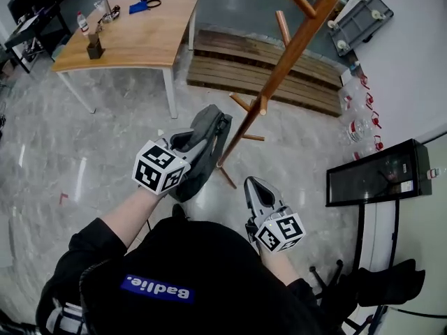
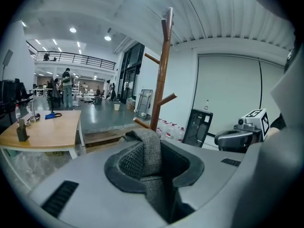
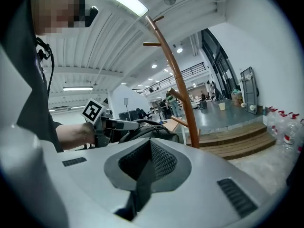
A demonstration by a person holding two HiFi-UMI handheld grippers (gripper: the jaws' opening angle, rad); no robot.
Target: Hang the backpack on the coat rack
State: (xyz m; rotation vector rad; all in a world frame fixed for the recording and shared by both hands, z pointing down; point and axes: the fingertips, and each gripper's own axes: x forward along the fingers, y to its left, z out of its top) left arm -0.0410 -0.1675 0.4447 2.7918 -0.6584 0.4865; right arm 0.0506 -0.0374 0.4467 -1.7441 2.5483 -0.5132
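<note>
My left gripper (image 1: 190, 144) is shut on the grey backpack (image 1: 204, 139) and holds it off the floor, just left of the wooden coat rack (image 1: 281, 67). In the left gripper view a grey fabric strap (image 2: 150, 156) runs between the jaws, with the coat rack's pole (image 2: 164, 70) straight ahead. My right gripper (image 1: 254, 185) is lower and to the right, jaws together with nothing in them; it shows in the left gripper view as the right gripper (image 2: 232, 137). The right gripper view shows the backpack (image 3: 151, 129), the left gripper (image 3: 118, 124) and the coat rack (image 3: 179, 84) beyond its own jaws.
A wooden table (image 1: 143, 39) with small items stands at the back left. A low wooden platform (image 1: 269, 67) lies behind the rack. Water bottles (image 1: 360, 121) and a black cabinet (image 1: 380, 174) stand along the right wall. A dolly (image 1: 360, 21) is at the back right.
</note>
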